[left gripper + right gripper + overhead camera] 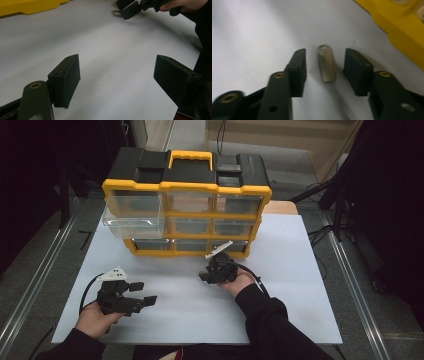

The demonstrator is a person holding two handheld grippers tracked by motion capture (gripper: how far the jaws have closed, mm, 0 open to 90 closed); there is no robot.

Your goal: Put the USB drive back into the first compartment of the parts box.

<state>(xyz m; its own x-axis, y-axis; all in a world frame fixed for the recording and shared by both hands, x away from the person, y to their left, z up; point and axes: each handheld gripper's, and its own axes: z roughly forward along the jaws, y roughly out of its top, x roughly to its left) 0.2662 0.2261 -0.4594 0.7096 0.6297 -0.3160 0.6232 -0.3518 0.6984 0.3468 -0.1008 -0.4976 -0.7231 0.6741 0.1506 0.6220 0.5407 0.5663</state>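
A small silver metal stick (326, 63), like a USB drive, lies flat on the white table sheet (249, 37). My right gripper (325, 60) is lowered over it with one jaw on each side. A gap shows between each pad and the stick, so the jaws are open. In the high view the right gripper (205, 275) sits just in front of the yellow-and-black drawer organizer (187, 215). My left gripper (143, 293) rests at the front left, open, with only bare sheet between its jaws (117, 72). The left gripper view also shows the stick (115, 12) at the right gripper's tips.
The organizer stands at the back of the white sheet (280, 285); its top-left clear drawer (131, 220) is pulled out toward me. Metal rails run along both table sides. Bare sheet stretches between the two grippers and to the right.
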